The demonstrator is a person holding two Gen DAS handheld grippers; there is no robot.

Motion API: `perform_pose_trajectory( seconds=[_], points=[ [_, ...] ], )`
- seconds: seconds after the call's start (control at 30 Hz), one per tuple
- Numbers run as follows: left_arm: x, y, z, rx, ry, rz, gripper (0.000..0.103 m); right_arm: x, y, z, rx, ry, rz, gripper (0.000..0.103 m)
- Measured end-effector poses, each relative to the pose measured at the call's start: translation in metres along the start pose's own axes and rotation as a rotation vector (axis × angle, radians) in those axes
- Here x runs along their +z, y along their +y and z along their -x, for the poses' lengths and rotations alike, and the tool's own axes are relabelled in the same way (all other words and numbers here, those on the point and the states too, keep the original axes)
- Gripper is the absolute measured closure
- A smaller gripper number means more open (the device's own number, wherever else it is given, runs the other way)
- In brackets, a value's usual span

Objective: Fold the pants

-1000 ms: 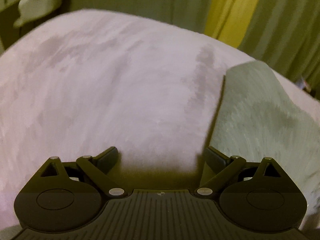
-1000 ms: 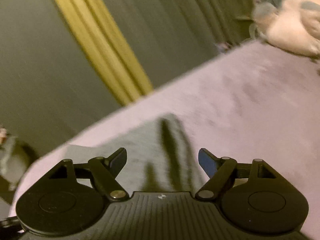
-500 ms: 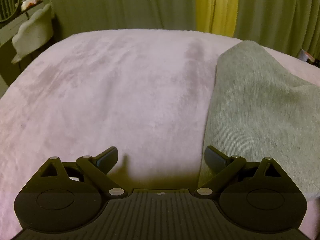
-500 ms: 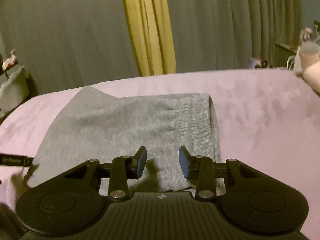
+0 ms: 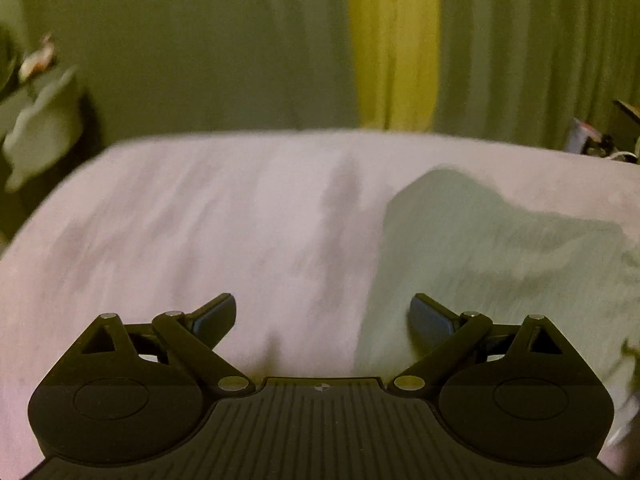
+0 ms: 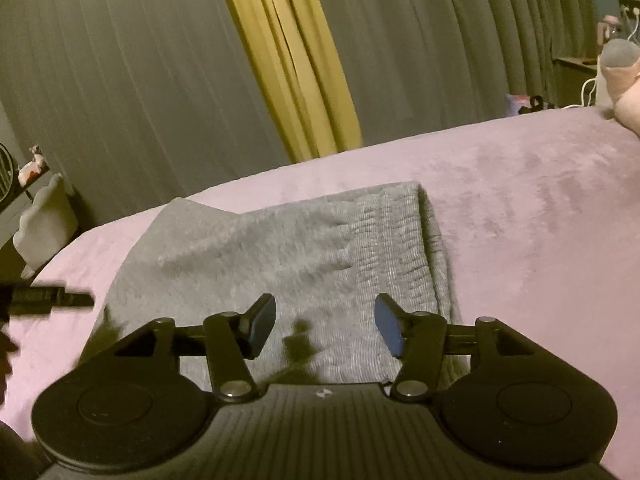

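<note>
Pants (image 6: 288, 256) flat beneath spread right gripper (image 6: 325, 330), on bedspread (image 6: 520, 200).

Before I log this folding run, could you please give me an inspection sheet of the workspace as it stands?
Surface: pink plush bedspread, bare apart from the pants.
Job's things: grey pants lie folded and flat, ribbed waistband on the right edge.
Clutter: pink plush toy at the far right edge of the bed.
Grippers: left gripper open, empty, over the pants' left edge; right gripper open, empty, above the pants.
Cables: white cable by the shelf beyond the bed.
Surroundings: grey curtains with a yellow curtain between; white chair at left.
</note>
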State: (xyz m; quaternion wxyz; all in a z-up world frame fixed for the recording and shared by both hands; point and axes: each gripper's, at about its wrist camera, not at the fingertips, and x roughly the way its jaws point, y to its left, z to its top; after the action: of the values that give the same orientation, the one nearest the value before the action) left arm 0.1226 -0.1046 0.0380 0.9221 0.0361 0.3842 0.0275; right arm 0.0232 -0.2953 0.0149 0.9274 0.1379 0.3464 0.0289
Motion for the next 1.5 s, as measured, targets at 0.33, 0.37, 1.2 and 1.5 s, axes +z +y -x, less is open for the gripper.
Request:
perform_pose_trajectory(
  seconds=[0.33, 0.37, 1.2, 1.5],
  points=[
    [0.035, -0.111, -0.055, 0.042, -0.030, -0.404, 0.005, 0.001, -0.008, -0.002, 0.031, -0.014, -0.061, 0.047],
    [0.034, -0.119, -0.062, 0.053, -0.024, -0.432, 0.004, 0.000, -0.008, -0.002, 0.033, -0.015, -0.061, 0.046],
    [-0.025, -0.001, -0.062, -0.439, 0.210, -0.021, 0.002, 0.018, -0.093, -0.046, 0.096, 0.279, -0.400, 0.004],
    [-0.013, -0.002, -0.111, -0.639, 0.309, 0.030, 0.000, 0.033, -0.110, -0.081, 0.282, 0.359, -0.327, 0.004]
  ],
)
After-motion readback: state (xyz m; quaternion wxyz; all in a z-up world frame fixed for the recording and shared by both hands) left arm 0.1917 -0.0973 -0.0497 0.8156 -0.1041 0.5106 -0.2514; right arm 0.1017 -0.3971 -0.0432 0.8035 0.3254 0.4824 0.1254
